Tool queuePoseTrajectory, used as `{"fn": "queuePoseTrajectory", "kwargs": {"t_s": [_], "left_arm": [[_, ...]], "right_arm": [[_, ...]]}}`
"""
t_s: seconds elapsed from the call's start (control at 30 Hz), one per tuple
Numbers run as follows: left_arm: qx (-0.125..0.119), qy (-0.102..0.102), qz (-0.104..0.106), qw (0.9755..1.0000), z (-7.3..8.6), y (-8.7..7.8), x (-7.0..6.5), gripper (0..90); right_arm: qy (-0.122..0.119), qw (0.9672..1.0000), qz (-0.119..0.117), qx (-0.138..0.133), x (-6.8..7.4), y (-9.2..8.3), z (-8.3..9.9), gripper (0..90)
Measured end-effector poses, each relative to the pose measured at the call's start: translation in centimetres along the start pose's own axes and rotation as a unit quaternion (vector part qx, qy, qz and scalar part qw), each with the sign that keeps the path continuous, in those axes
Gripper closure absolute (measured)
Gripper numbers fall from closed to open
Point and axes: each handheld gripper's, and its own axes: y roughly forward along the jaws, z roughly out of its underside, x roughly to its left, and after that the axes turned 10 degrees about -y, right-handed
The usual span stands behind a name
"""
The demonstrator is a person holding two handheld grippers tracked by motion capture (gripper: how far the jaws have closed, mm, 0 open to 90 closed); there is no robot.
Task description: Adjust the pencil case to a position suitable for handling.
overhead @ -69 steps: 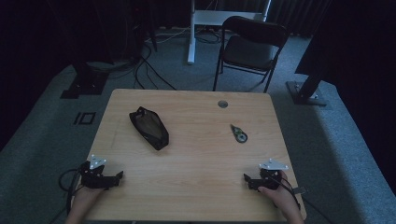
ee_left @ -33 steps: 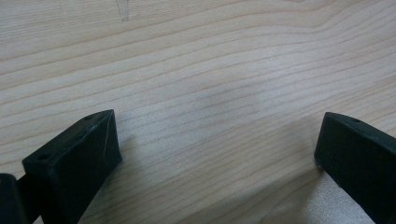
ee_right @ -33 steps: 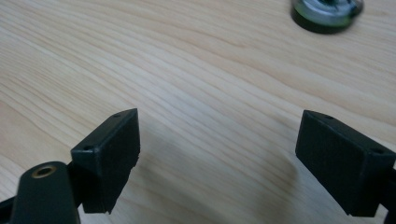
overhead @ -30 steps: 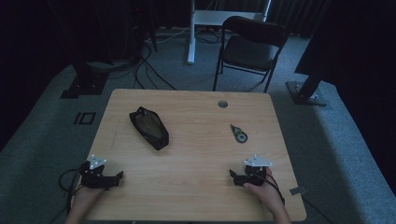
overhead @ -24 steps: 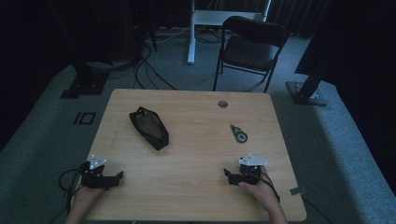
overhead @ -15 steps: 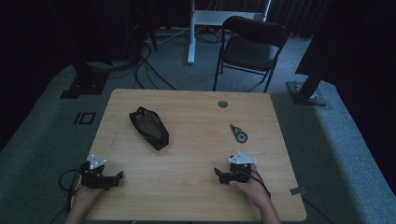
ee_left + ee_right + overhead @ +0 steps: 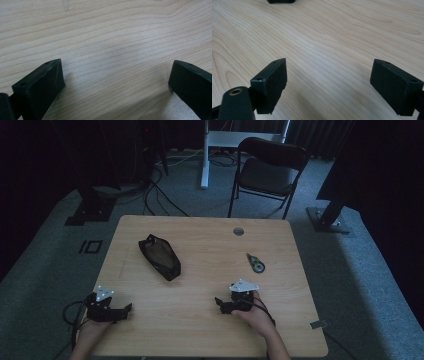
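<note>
Bare table (image 7: 200, 305) between grippers — pouch (image 7: 159, 257) blocks farther left.

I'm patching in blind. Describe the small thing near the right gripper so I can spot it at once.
Start at the wooden table and go to its right half, below the round hole. Just beyond the right gripper lies a small tool, apart from it. It is small and greenish with a round end, unlike the long black pouch on the left half.
</note>
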Motion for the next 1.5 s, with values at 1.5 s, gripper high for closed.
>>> {"fn": "queuePoseTrajectory", "kwargs": {"t_s": [1.5], "left_arm": [[0.0,0.001,0.0,1.0,0.0,0.0,0.0,0.1]], "right_arm": [[-0.02,0.9983,-0.04,-0.039,4.5,6.7,-7.2,19.1]]}}
